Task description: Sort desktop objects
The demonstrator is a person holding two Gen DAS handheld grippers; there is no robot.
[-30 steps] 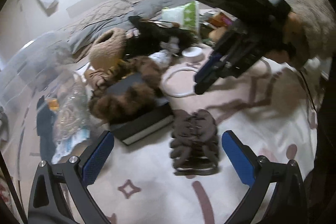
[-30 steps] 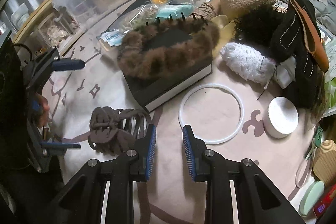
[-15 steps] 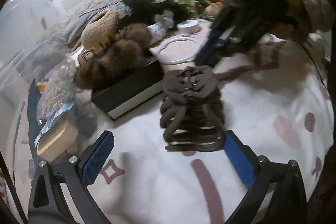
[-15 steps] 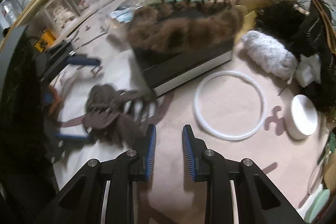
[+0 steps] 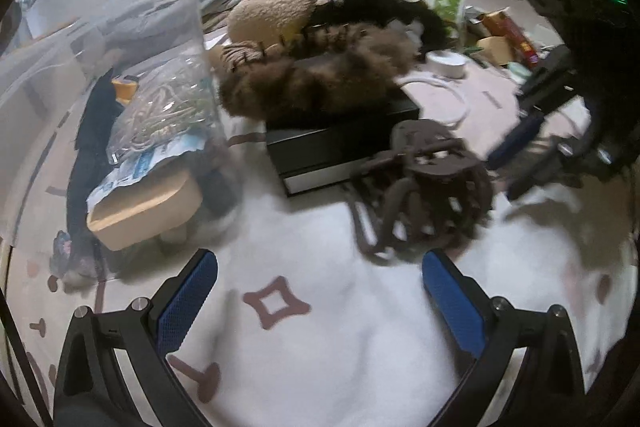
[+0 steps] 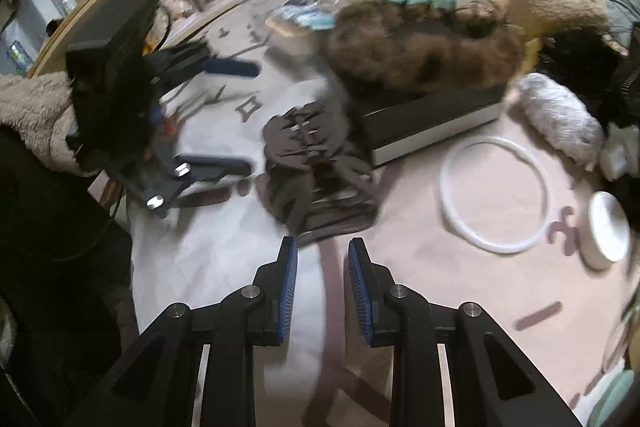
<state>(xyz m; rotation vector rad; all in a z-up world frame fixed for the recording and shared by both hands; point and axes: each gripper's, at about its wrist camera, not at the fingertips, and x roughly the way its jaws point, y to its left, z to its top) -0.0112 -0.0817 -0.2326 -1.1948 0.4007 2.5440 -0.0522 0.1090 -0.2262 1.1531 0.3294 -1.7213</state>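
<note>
Hovering wide-spread left gripper (image 5: 320, 291) and narrowly parted, empty right gripper (image 6: 322, 285) near brown hair claw (image 6: 316, 175).

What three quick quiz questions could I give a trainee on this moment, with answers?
1. True or false: the left gripper is open with nothing between its fingers.
2. What lies on top of the black box? A) white ring B) brown fur piece C) white lid
3. Fill in: the brown hair claw lies on the mat just ahead of the ____ gripper's fingertips in the right wrist view.

Key:
1. True; its jaws stand wide apart over bare mat.
2. B, the fur piece; the white ring lies flat on the mat.
3. Right; the right gripper has a narrow gap and holds nothing.
</note>
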